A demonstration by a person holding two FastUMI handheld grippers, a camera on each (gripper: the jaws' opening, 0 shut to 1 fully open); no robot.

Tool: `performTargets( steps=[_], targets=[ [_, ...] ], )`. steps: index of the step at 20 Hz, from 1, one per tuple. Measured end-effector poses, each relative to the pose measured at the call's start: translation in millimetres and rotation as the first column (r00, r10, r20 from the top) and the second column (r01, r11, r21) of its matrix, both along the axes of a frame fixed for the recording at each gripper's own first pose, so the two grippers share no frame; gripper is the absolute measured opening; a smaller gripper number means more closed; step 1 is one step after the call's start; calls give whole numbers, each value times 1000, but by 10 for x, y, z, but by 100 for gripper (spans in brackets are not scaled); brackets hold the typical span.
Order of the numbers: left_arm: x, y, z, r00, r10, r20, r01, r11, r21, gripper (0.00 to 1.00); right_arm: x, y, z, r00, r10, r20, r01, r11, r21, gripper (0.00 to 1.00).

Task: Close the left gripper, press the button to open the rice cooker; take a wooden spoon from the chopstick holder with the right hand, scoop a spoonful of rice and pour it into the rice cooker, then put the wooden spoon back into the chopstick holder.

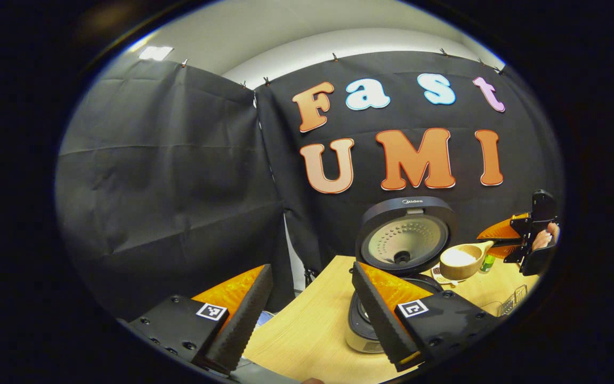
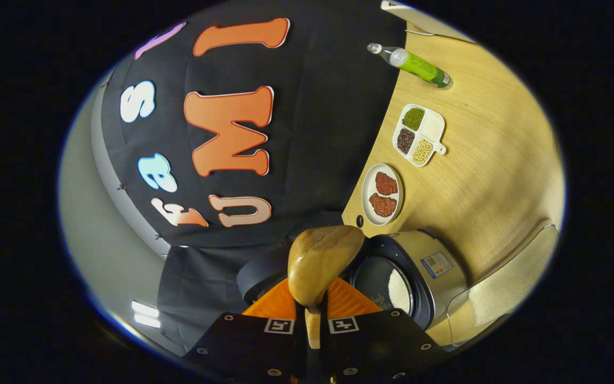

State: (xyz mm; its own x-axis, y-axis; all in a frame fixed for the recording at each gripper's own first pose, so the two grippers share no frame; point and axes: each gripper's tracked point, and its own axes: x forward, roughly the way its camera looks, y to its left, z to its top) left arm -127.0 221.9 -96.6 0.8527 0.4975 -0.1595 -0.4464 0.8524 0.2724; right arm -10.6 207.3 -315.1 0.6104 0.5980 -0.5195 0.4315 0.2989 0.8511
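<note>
We see round dark rice cooker point(image 1: 392, 288) lid up, just ahead of left gripper point(image 1: 312, 314), jaws released. Right gripper point(image 2: 312, 320) clenched on rice-filled light wooden spoon point(image 1: 464, 260) beside cooker. Left: pour, return spoon to holder.

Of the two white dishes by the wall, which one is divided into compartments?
The handled dish nearer the green bottle; it holds separate grains. The oval plate by the cooker is undivided.

Left tongs point(image 1: 307, 314): two wedge fingers with ribbed faces on black plates, round screws, one square tag per plate. Right tongs point(image 2: 312, 314): same black plates, screws, paired square tags beside the gap.
</note>
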Motion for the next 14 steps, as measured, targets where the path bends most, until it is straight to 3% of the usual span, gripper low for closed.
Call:
performTargets(
  steps=[5, 9, 10, 11, 12, 14],
  targets=[
    [-182, 147, 2, 999, 44, -8, -44, 999, 7, 99, 93, 159, -87, 995, 79, 66, -65, 979, -192, 9],
    [-210, 215, -142, 997, 60, -43, -60, 998, -7, 97, 151, 263, -90, 988, 114, 105, -81, 957, -279, 9],
    [-227, 224, -164, 997, 61, -46, -62, 998, -7, 94, 151, 279, -97, 984, 134, 119, -91, 944, -317, 9],
    [-222, 226, -175, 997, 62, -48, -62, 998, -5, 100, 153, 297, -106, 978, 156, 136, -98, 928, -358, 10],
    [-236, 227, -181, 997, 62, -49, -62, 998, -2, 94, 164, 320, -104, 972, 181, 153, -106, 910, -401, 9],
    [-251, 234, -211, 997, 59, -53, -59, 998, -1, 94, 171, 373, -73, 956, 230, 184, -121, 877, -466, 9]
  ],
)
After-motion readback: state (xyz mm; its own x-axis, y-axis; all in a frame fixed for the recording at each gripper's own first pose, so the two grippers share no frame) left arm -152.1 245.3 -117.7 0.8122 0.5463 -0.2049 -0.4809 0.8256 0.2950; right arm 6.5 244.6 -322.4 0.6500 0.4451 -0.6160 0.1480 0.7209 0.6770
